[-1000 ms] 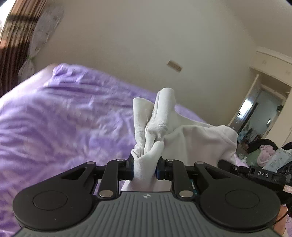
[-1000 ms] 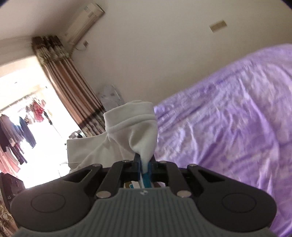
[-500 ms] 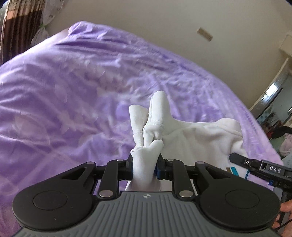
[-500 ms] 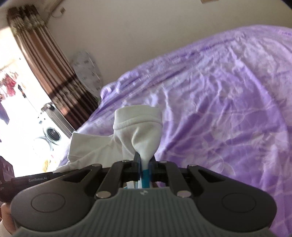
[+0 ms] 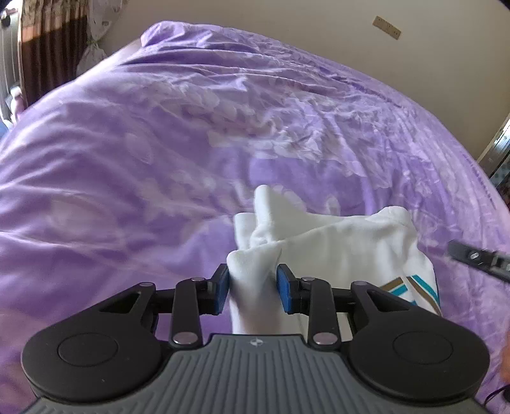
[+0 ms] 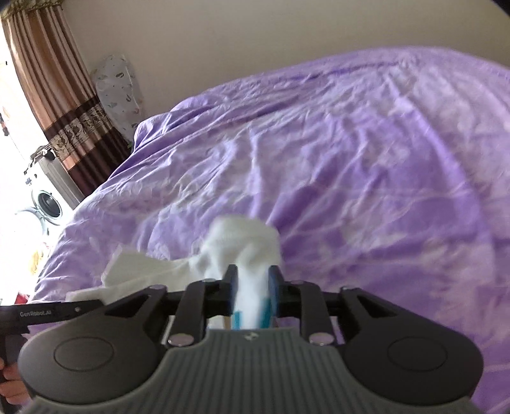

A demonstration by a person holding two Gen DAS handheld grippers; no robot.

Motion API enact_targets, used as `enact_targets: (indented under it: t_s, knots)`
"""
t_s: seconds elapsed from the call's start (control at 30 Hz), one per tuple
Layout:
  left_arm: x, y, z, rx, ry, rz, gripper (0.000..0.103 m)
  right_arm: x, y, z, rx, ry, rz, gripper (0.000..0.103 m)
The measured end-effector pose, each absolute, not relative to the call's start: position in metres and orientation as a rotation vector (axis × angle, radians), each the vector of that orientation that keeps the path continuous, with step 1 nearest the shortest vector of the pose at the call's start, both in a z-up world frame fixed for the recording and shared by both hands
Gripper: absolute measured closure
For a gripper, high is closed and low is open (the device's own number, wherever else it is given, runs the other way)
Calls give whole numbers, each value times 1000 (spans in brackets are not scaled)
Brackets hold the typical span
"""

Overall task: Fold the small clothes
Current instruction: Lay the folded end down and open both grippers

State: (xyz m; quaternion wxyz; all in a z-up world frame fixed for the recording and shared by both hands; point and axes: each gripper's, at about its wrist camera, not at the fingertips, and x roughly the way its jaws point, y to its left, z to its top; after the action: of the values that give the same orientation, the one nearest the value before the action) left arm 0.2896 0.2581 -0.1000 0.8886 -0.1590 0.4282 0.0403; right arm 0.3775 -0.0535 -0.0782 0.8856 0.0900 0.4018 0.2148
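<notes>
A small white garment [image 5: 334,251] with teal and brown stripes near one edge lies low over the purple bedspread [image 5: 191,133]. My left gripper [image 5: 253,283] has its jaws partly apart, with a bunched white corner still between the blue pads. In the right wrist view the same garment [image 6: 245,242] is blurred, and my right gripper [image 6: 253,283] also has its jaws parted around another corner. Each gripper's black body shows at the edge of the other's view.
The purple bedspread [image 6: 382,159] fills both views. A brown striped curtain [image 6: 63,95] and a washing machine [image 6: 47,203] stand at the left. A beige wall [image 5: 287,19] is behind the bed.
Both grippers came down from mid-air toward the bed with the garment. Their jaws, earlier pinched tight on the cloth, have now widened.
</notes>
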Motion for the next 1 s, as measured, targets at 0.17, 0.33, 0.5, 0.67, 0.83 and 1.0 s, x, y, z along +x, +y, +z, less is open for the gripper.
enact_targets:
  t_s: [0.17, 0.33, 0.5, 0.67, 0.83, 1.0]
  knots:
    - [257, 251, -71, -315, 875, 75, 68, 356, -64, -50, 152, 843, 473, 83]
    - [212, 225, -45, -246, 870, 41, 70, 308, -71, -29, 115, 877, 520, 83]
    - [174, 206, -52, -262, 888, 33, 79, 250, -76, -43, 83, 942, 544, 83]
    - [149, 192, -82, -271, 929, 48, 86, 216, -74, -79, 45, 1006, 534, 83]
    - [139, 184, -112, -213, 946, 82, 86, 203, -79, -118, 36, 1076, 510, 90]
    - [142, 176, -134, -134, 965, 94, 85, 201, -80, -140, 21, 1084, 514, 92]
